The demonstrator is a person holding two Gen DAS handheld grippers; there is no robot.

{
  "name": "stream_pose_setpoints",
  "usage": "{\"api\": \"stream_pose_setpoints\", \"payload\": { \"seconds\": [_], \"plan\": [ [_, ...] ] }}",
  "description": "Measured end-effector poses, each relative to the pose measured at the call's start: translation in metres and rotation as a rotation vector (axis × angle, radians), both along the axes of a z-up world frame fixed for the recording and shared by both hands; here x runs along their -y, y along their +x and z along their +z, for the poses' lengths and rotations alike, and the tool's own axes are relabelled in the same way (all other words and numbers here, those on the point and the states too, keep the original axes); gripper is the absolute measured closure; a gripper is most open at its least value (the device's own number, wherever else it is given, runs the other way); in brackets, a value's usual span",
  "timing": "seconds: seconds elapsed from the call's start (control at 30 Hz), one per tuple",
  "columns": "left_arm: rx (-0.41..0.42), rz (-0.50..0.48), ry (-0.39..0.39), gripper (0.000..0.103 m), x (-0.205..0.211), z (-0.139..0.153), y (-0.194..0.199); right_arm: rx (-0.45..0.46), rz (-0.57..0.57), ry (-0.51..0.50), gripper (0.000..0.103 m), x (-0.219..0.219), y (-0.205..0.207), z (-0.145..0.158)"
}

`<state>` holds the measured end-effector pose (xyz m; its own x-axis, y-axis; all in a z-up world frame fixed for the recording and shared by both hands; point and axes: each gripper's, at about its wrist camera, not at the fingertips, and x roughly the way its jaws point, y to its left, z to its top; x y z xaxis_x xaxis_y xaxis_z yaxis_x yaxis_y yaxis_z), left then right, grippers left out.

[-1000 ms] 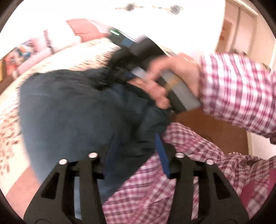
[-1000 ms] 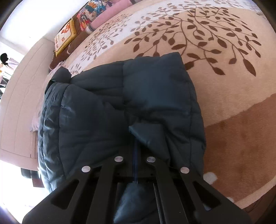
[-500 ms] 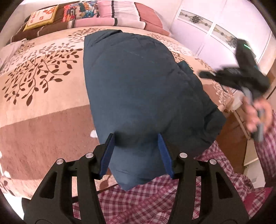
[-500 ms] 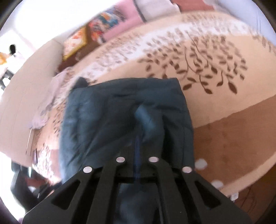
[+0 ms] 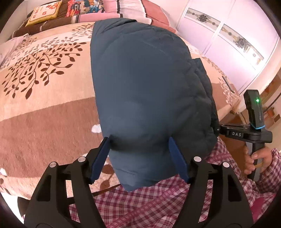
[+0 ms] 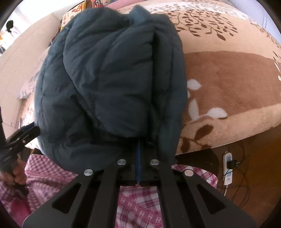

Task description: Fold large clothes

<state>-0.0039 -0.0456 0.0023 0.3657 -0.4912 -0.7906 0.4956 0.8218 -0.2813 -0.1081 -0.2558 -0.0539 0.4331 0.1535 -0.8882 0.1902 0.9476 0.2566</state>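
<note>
A dark teal padded jacket [image 5: 149, 84] lies folded on the bed, its near end hanging over the bed's edge against the person's plaid shirt. My left gripper [image 5: 138, 154] is open, its blue pads on either side of the jacket's near end, not clamping it. My right gripper [image 6: 138, 150] is shut on the jacket's [image 6: 112, 79] near hem, with quilted folds bunched over the fingertips. The right gripper's body [image 5: 245, 133] also shows in the left wrist view at the jacket's right edge.
The bed has a beige and brown blanket with a leaf pattern [image 5: 43, 98]. Pillows [image 5: 73, 12] lie at the far end. A wardrobe [image 5: 228, 40] stands at the right. A power strip with cables [image 6: 228, 168] lies on the wooden floor.
The left gripper let go of the jacket, opened and swung to face along the bed. The right gripper kept its hold and pulled the jacket's near end toward the person.
</note>
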Motion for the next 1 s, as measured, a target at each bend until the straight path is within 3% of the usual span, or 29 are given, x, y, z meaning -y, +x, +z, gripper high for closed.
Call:
{"api": "stream_pose_setpoints", "payload": {
  "seconds": [0.4, 1.0],
  "plan": [
    [0.020, 0.029, 0.030, 0.029, 0.004, -0.001, -0.005, 0.008, -0.015, 0.023, 0.103, 0.006, 0.003, -0.017],
    [0.038, 0.041, 0.058, 0.026, 0.004, -0.001, -0.010, 0.001, -0.015, -0.012, 0.103, -0.007, 0.003, -0.014]
  ]
}}
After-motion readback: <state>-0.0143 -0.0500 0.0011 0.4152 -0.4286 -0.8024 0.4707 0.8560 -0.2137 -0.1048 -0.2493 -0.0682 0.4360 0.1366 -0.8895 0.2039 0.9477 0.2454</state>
